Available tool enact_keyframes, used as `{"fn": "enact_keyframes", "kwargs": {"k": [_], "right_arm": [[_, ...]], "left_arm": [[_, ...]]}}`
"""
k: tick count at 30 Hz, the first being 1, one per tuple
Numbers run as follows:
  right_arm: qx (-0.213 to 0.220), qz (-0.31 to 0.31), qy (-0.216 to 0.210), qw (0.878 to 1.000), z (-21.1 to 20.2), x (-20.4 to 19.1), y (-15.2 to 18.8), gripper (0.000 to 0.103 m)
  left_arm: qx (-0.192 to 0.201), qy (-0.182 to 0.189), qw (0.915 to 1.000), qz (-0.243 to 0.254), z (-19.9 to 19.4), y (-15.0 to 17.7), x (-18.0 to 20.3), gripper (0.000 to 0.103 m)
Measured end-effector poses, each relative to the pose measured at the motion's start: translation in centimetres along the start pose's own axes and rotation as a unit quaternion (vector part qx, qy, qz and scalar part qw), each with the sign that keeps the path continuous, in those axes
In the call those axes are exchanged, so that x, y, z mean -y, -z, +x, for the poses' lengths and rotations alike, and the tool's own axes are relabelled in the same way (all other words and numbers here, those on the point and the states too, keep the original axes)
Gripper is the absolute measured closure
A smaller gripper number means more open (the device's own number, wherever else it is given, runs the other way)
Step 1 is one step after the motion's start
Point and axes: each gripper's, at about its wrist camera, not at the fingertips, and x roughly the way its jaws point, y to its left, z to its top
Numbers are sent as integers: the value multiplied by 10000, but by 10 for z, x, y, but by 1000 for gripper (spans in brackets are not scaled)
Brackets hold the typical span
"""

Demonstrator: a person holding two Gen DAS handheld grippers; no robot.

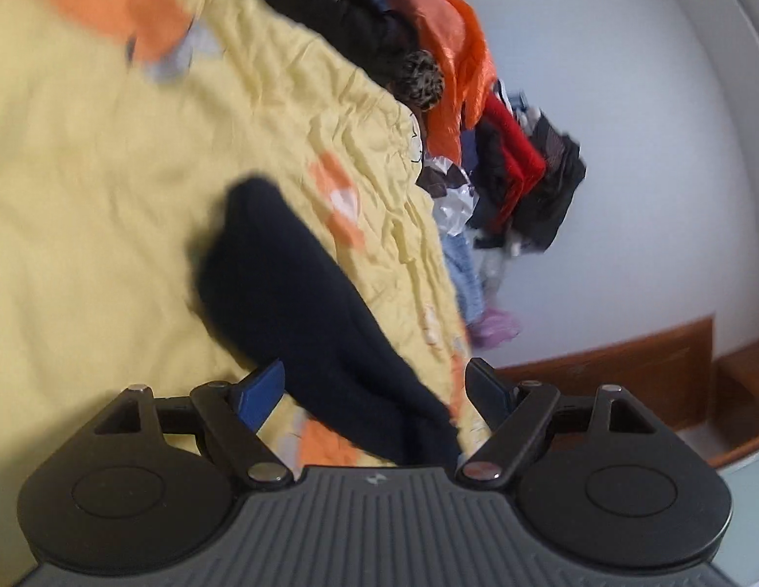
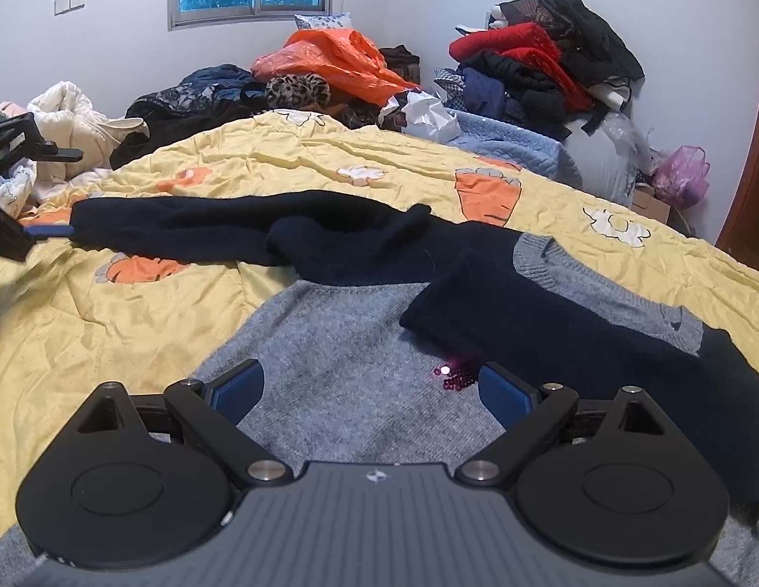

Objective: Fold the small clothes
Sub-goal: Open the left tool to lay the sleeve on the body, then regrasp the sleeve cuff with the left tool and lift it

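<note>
A grey sweater (image 2: pixel 340 367) with navy sleeves lies flat on the yellow quilt (image 2: pixel 134 313). Its right sleeve (image 2: pixel 536 313) is folded across the grey body. Its left sleeve (image 2: pixel 193 217) stretches out to the left. My right gripper (image 2: pixel 372 386) is open and empty, low over the grey body. My left gripper (image 1: pixel 377 384) is open, its fingers on either side of the navy sleeve (image 1: pixel 291 283), which runs between them without being pinched. The left gripper also shows at the left edge of the right wrist view (image 2: pixel 12 225), at the sleeve's cuff.
Piles of clothes (image 2: pixel 540 68), an orange plastic bag (image 2: pixel 335 58) and a white jacket (image 2: pixel 80 122) crowd the far side of the bed. A pink bag (image 2: pixel 682 176) sits by the wall. A small cluster of red beads (image 2: pixel 455 381) lies on the sweater.
</note>
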Motion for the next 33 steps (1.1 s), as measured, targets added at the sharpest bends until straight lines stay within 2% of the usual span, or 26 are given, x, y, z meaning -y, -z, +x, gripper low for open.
{"fn": "enact_keyframes", "kwargs": {"k": [3, 6, 8, 12, 15, 18, 21, 22, 23, 25, 27, 30, 33], "right_arm": [[40, -44, -19, 10000, -3, -2, 0, 8], [43, -133, 16, 9999, -6, -2, 1, 8], [39, -113, 44, 9999, -8, 1, 1, 8], [30, 21, 24, 10000, -10, 6, 1, 8], [50, 26, 25, 10000, -9, 7, 2, 7], [50, 49, 30, 10000, -8, 7, 2, 7], [91, 53, 20, 9999, -10, 6, 2, 7], [97, 57, 22, 9999, -11, 7, 3, 7], [86, 62, 26, 9999, -11, 7, 3, 7], [53, 64, 50, 10000, -11, 9, 4, 7], [41, 86, 79, 9999, -12, 12, 4, 7], [57, 141, 100, 9998, -14, 17, 4, 7], [80, 130, 120, 9998, -16, 19, 4, 7]], "left_arm": [[458, -67, 9972, -589, 12, 5, -15, 22], [807, 217, 9855, -1478, 19, 11, -33, 23], [948, 153, 9874, -1256, 17, 15, -25, 23], [1067, -481, 9888, -924, 3, 30, -12, 23], [1277, -723, 9869, -665, 3, 27, -16, 23], [1586, -745, 9820, -700, 10, 14, -15, 23], [1748, -522, 9798, -821, 22, 2, -17, 24], [1747, -402, 9801, -857, 26, -2, -17, 31], [1740, -341, 9800, -903, 30, -4, -18, 62], [1577, -407, 9814, -1015, 36, -8, -22, 90], [1533, -506, 9834, -828, 38, -11, -21, 92], [1678, -760, 9827, -194, 31, -20, -7, 93], [2102, -1029, 9706, 558, 15, -36, 17, 93]]}}
